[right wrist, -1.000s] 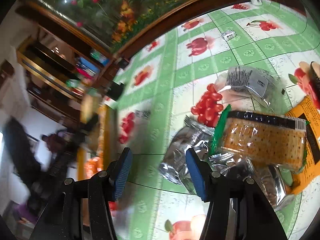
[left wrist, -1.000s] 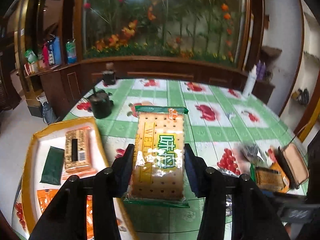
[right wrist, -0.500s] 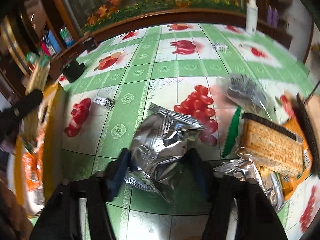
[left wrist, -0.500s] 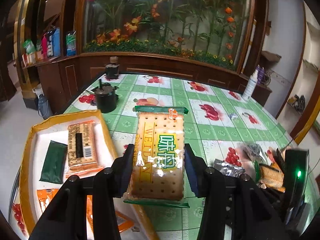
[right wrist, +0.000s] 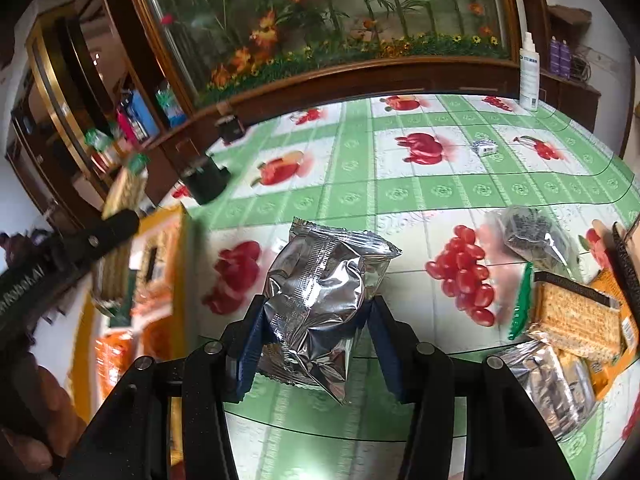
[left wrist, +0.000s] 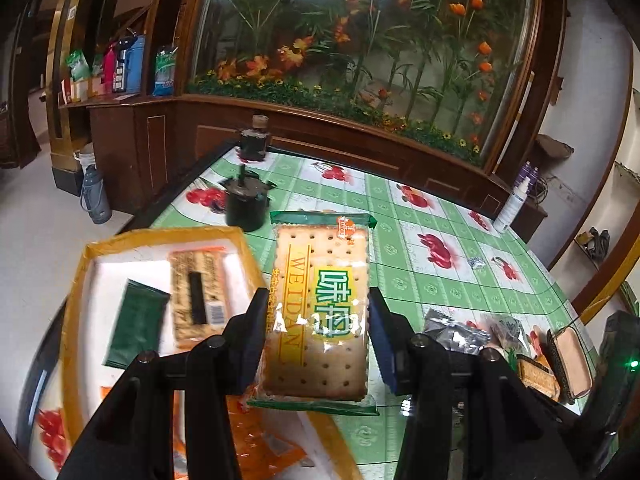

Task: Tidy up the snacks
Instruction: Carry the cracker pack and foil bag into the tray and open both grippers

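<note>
The crinkly silver foil snack bag point(right wrist: 320, 304) is shiny like a mirror and full of wrinkles. The clear plastic cracker pack with green ends point(left wrist: 320, 312) is smooth and glossy, and the bumpy tan crackers show through it. The green and white fruit-print tablecloth point(right wrist: 440, 192) looks smooth and a bit shiny, and the dark brown wooden cabinet point(left wrist: 132, 148) looks polished.

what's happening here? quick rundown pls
A person with a handheld gripper in each hand is sorting snacks off a fruit-print table. The left gripper is clamped on a cracker pack, held above the yellow-rimmed tray that already holds a few packets. The right gripper has just been closing on a silver foil packet and grips it. More snacks wait at the right.
</note>
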Tool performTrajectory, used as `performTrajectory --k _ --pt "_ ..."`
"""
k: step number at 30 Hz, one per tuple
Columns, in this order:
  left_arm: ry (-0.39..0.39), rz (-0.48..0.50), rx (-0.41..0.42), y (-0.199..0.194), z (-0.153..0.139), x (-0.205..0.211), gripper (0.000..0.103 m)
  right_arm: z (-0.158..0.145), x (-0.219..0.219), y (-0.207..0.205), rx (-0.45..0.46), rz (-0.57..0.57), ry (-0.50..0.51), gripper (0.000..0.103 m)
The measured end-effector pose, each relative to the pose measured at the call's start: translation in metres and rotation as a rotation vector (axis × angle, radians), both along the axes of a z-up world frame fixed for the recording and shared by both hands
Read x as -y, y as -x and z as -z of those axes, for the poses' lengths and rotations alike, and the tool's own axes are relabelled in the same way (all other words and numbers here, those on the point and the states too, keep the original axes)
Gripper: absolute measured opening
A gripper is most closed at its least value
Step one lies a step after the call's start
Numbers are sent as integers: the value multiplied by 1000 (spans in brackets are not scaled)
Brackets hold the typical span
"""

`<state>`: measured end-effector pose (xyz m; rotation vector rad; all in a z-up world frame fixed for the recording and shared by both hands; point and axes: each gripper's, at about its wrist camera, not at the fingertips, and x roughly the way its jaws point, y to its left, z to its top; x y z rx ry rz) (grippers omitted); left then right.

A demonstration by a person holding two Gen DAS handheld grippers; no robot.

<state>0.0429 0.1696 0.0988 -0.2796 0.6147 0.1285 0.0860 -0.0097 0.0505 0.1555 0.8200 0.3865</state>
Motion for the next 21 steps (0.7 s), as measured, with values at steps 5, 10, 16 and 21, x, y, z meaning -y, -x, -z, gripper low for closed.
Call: performTrajectory --k 5,10,16,21 --pt "-15 -121 -19 3 0 -52 47 -16 -21 11 36 -69 -66 55" --pt "22 -235 -72 3 11 -104 47 -22 -75 27 59 -225 -68 55" --pt "52 -300 -170 -7 31 -137 47 -12 -132 39 48 -364 -18 55" --pt "26 -293 -240 -18 45 -135 47 5 -158 38 7 -412 34 55"
